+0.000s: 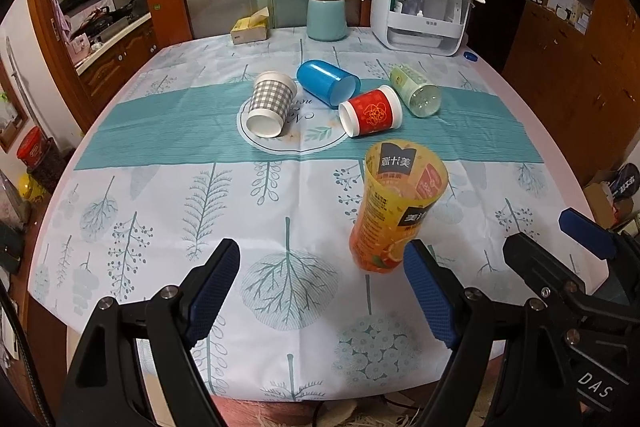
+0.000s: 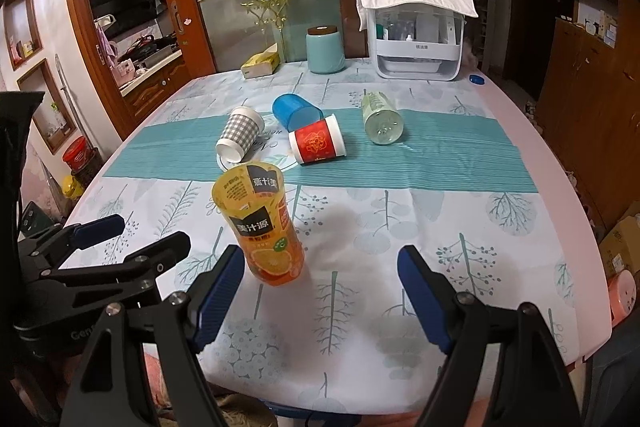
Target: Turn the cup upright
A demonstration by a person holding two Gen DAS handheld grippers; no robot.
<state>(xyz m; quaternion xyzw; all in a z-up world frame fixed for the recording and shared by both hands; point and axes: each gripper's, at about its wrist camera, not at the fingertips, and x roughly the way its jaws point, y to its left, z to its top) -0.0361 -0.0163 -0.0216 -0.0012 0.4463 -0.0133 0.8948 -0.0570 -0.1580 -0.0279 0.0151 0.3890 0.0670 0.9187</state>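
Note:
An orange juice-label cup [image 1: 400,207] stands upright, mouth up, near the table's front; it also shows in the right wrist view [image 2: 262,223]. Four cups lie on their sides mid-table: a grey checked cup [image 1: 269,103], a blue cup [image 1: 328,83], a red cup [image 1: 372,111] and a clear green cup [image 1: 416,91]. My left gripper [image 1: 324,291] is open and empty, the orange cup just beyond its right finger. My right gripper [image 2: 320,295] is open and empty, the orange cup just beyond its left finger.
At the table's back stand a teal canister [image 1: 326,17], a tissue box [image 1: 250,27] and a white appliance [image 1: 420,15] draped with a cloth. A blue bottle cap [image 1: 471,56] lies at the right edge. The tablecloth [image 1: 160,187] reaches the near edge.

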